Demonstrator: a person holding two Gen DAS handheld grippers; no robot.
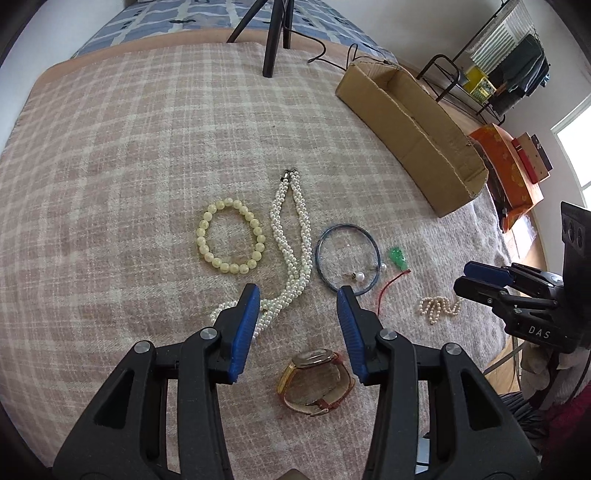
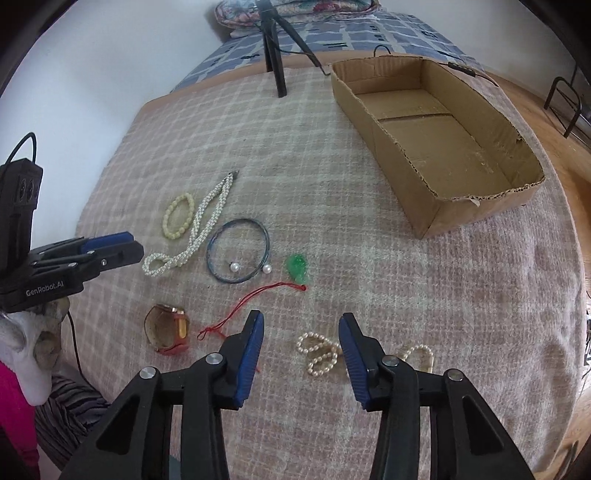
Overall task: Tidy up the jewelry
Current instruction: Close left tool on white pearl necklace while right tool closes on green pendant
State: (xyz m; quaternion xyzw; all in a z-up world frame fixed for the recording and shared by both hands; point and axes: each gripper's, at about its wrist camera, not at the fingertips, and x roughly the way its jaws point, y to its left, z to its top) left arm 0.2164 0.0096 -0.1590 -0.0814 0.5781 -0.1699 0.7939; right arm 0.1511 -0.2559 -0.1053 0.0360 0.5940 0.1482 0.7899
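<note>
Jewelry lies on a pink plaid blanket. A yellow bead bracelet, a twisted white pearl necklace, a blue bangle with pearl earrings by it, a green pendant on a red cord, a small pearl strand and a gold watch with a red strap lie there. My left gripper is open and empty over the necklace's near end, above the watch. My right gripper is open and empty over the small pearl strand. An empty cardboard box stands at the far right.
A black tripod stands at the blanket's far edge with a cable beside it. A blue patterned quilt lies beyond. An orange box and a metal rack stand off to the right of the bed.
</note>
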